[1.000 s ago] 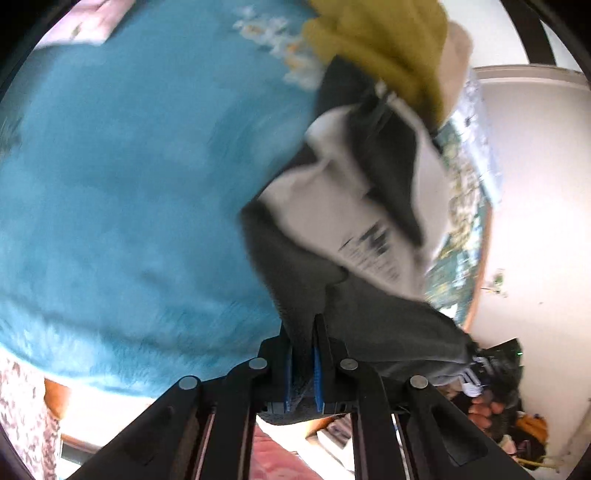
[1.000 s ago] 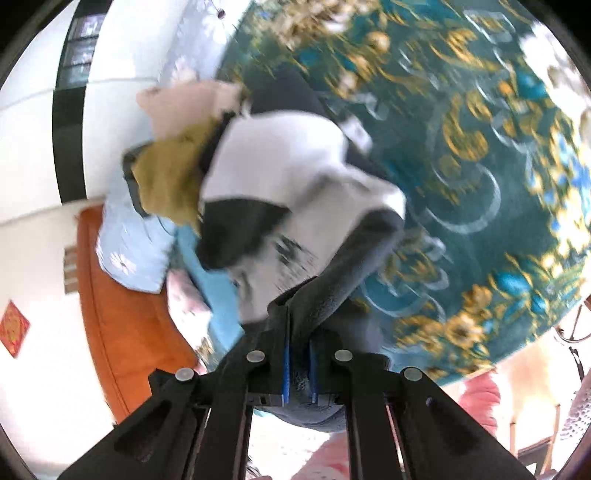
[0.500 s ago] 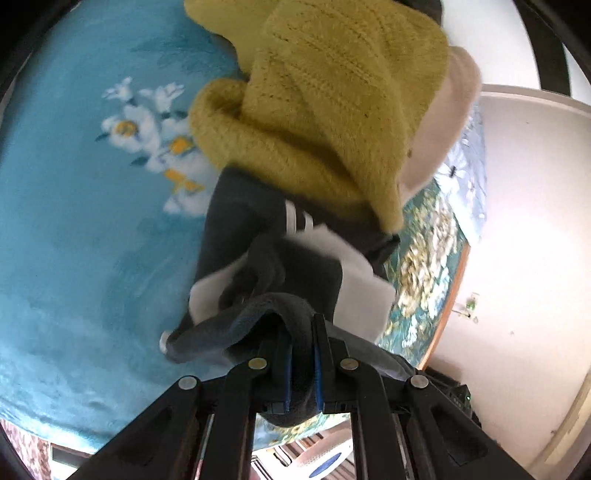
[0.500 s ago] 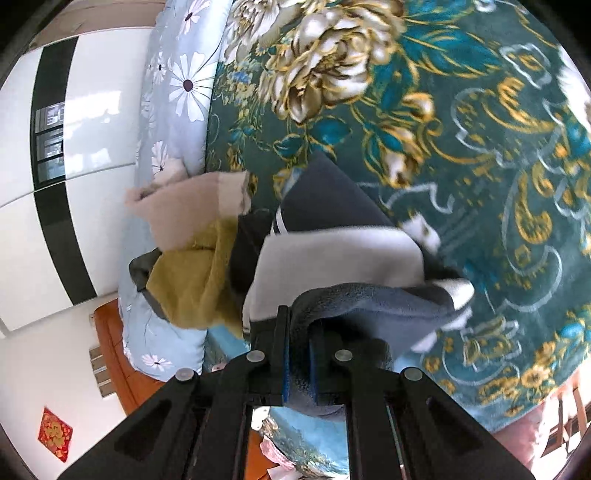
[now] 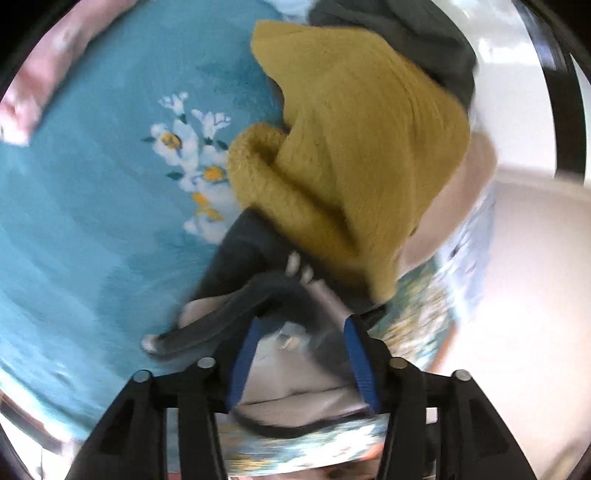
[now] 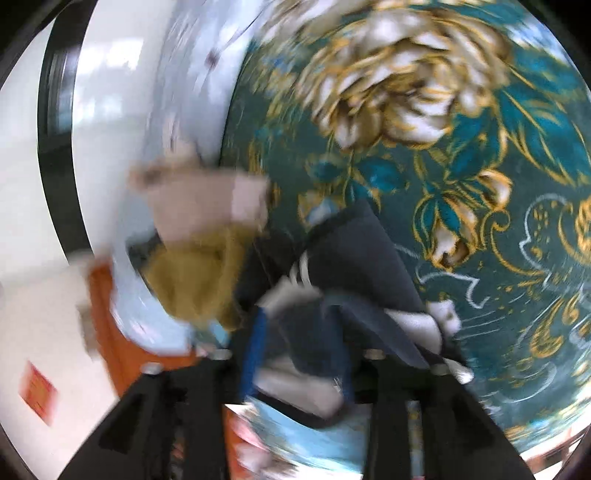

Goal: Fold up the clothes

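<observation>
A folded dark grey and white garment (image 5: 258, 302) lies on the bed against a pile of clothes. My left gripper (image 5: 301, 343) is open just above it, jaws spread on either side of the fold, with nothing between the pads. The same garment shows in the right wrist view (image 6: 354, 254), with white stripes on its dark part. My right gripper (image 6: 301, 350) is open too, its blue fingers (image 6: 255, 343) straddling the garment's near edge. Both views are blurred by motion.
A mustard knitted sweater (image 5: 354, 147) lies heaped behind the garment, on a beige piece (image 5: 454, 206) and a dark one (image 5: 406, 33). A light blue blanket with white flowers (image 5: 92, 203) is left; a teal bedspread with gold flowers (image 6: 461, 147) is right. An orange headboard (image 6: 110, 325) is near.
Both grippers were shut on the grey and white garment. They lowered it folded beside the sweater pile and have now opened, letting it go.
</observation>
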Tool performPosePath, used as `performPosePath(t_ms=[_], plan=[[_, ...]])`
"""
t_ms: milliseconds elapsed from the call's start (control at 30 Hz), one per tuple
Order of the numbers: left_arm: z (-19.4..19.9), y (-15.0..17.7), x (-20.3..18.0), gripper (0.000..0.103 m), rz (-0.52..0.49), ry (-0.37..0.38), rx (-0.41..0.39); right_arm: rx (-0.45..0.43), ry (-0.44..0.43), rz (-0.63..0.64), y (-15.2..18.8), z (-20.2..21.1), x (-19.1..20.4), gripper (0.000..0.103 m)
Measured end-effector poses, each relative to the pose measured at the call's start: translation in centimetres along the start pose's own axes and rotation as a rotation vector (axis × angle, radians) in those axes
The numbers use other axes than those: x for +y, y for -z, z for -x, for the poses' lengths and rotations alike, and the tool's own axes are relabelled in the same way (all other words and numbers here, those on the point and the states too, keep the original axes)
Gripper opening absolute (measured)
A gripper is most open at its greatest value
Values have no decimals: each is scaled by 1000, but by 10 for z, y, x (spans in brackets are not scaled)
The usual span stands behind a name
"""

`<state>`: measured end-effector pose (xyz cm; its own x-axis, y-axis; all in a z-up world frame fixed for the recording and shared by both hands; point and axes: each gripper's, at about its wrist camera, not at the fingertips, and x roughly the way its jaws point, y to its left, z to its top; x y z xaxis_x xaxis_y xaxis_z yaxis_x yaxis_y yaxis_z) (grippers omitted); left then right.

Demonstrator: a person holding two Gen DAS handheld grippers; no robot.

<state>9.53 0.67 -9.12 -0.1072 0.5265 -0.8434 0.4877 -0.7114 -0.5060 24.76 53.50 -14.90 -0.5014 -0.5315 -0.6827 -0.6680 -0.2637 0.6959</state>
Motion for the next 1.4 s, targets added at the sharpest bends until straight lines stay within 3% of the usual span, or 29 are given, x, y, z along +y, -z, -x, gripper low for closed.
performPosePath(t_ms=[133, 300, 367, 400, 433, 467, 500, 633, 767, 867, 1067, 1167, 1267, 1400], plan=[[-12, 29, -17, 56, -164, -232, -14, 44, 122, 140, 22, -12, 7, 47], [-41, 33, -15, 56, -170, -377, 1, 124, 186, 155, 36, -40, -5, 47], [-49, 29, -11, 51, -129, -414, 1, 130, 187, 119, 36, -47, -10, 46], [-50, 27, -9, 37, -106, -418, 0, 129, 186, 96, 35, -50, -12, 40], [-50, 26, -7, 15, -86, -417, 1, 127, 184, 74, 35, -53, -14, 33], [-49, 25, -7, 11, -71, -409, 6, 126, 179, 51, 34, -56, -16, 16], [-47, 24, -7, 10, -63, -394, 10, 130, 146, 24, 32, -55, -19, 8], [-29, 14, -16, 8, -29, -260, 7, 113, -16, -61, 19, -43, -18, 7], [-11, -15, -17, 8, 120, -99, -37, 19, -150, -131, -22, -20, -7, 6], [-4, -37, -18, 8, 204, -32, -72, -14, -156, -179, -50, -19, -8, 6], [-16, -76, -29, 5, 219, -97, -81, -20, -63, -243, -89, -41, -22, 6], [-11, -92, -25, 0, 273, -92, -155, -32, -1, -269, -98, -48, -34, 6], [-6, -104, -22, 1, 251, -115, -169, -9, 11, -243, -103, -55, -35, 6], [0, -97, -12, 2, 206, -61, -146, -2, 22, -172, -103, -51, -29, 9]])
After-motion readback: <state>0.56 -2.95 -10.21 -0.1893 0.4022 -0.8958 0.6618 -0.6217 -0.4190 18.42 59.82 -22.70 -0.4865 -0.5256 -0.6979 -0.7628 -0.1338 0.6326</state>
